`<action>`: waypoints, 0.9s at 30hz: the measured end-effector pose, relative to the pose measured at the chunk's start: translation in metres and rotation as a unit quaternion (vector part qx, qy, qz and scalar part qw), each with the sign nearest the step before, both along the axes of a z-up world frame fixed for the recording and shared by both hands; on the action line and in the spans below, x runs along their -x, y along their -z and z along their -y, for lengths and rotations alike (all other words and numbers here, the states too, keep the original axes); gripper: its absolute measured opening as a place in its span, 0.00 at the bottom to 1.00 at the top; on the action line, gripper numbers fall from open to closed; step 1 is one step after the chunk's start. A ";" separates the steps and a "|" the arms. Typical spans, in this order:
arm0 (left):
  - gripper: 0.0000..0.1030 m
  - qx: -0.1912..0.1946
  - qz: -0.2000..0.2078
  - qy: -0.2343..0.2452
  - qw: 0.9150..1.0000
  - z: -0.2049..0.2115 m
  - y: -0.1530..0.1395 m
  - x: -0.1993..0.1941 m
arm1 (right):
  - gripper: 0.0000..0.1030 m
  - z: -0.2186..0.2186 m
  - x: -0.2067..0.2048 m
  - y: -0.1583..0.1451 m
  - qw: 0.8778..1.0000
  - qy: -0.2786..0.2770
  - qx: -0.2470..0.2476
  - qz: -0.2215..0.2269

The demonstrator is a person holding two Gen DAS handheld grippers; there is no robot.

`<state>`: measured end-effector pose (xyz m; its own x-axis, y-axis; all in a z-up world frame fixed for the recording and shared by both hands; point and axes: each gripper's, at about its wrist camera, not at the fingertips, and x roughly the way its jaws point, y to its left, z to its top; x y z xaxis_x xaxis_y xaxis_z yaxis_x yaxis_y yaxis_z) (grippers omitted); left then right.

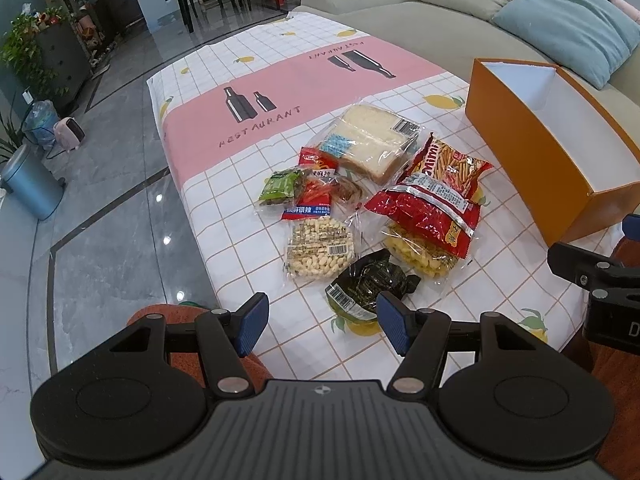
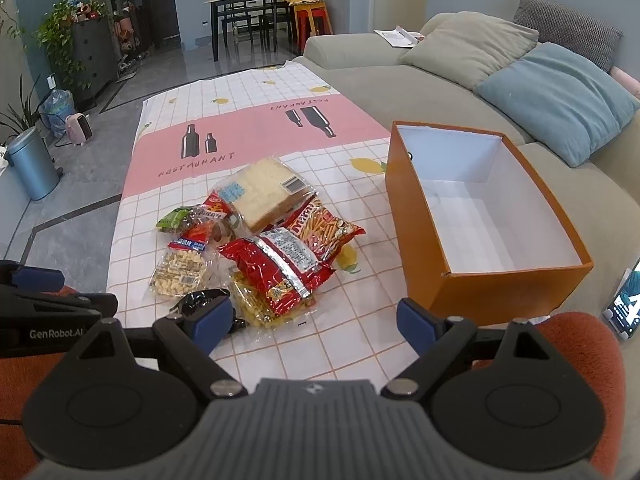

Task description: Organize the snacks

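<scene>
Zero snacks in orange box [image 2: 476, 292] yet; snack pile [image 2: 256, 248] waiting beside it | left gripper [image 1: 322, 322] and right gripper [image 2: 316, 322] both spread wide, holding nothing

The snacks lay in a loose pile just ahead of the left gripper [image 1: 322, 326]. Nearest, touching its right pad in view, sat a dark foil packet [image 1: 366, 280]. Beyond it lay a clear bag of pale nuts [image 1: 320, 248], a yellow puff bag [image 1: 420, 256] under a red crinkled bag [image 1: 424, 212], a Mimi stick bag [image 1: 452, 164] and wrapped sliced bread [image 1: 372, 140]. The orange box [image 2: 420, 216] stood open and empty, ahead and right of the right gripper [image 2: 316, 320].
</scene>
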<state>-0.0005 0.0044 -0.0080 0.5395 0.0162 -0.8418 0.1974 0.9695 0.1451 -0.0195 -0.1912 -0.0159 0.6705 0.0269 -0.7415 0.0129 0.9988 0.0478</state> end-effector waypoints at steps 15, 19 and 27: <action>0.72 0.001 -0.001 0.000 1.000 0.002 0.000 0.000 | 0.85 0.000 -0.002 0.003 1.000 0.001 0.000 -0.003; 0.72 0.001 -0.001 0.001 1.000 0.002 0.000 0.001 | 0.85 0.000 -0.002 0.003 1.000 0.001 0.000 -0.004; 0.72 0.002 -0.002 0.000 1.000 0.001 0.000 0.001 | 0.85 -0.001 -0.002 0.004 1.000 -0.001 0.002 -0.006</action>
